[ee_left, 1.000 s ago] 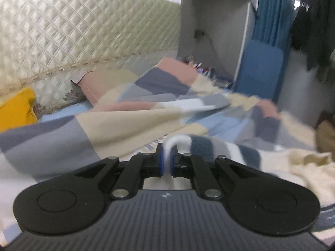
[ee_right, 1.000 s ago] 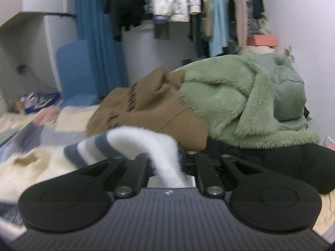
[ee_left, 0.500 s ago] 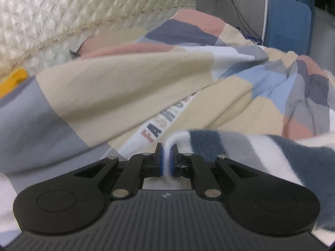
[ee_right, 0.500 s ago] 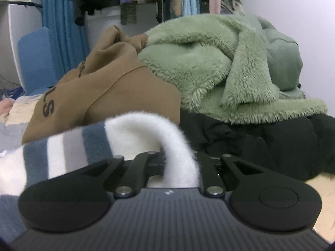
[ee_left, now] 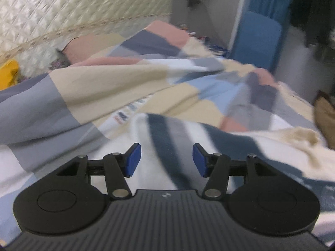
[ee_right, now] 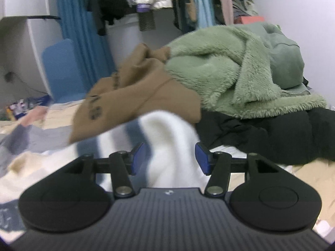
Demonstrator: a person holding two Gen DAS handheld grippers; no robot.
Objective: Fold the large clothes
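Everything is placed here relative to the patchwork quilt (ee_left: 117, 87) spread over the bed. At its far left, a yellow cushion (ee_left: 8, 73) is seen against the quilted headboard (ee_left: 62, 6). On the near part of the quilt the striped fleece garment (ee_left: 167, 138) is laid, its blue and white bands running away from the left gripper (ee_left: 166, 160). That gripper's jaws have just been opening and are now parted about halfway; fleece lies between the blue pads (ee_left: 133, 160) but is not pressed by them, so the fold appears to have been let go so that it can settle flat. Further right along the quilt's near edge, the right gripper (ee_right: 169, 158) has likewise just been opening: its jaws are held half apart around a white hump of the garment, released rather than gripped. Beyond, at the quilt's right end, a brown sweatshirt (ee_right: 134, 96), a green fleece coat (ee_right: 230, 69) and a black garment (ee_right: 272, 133) are heaped, presumably waiting for folding.
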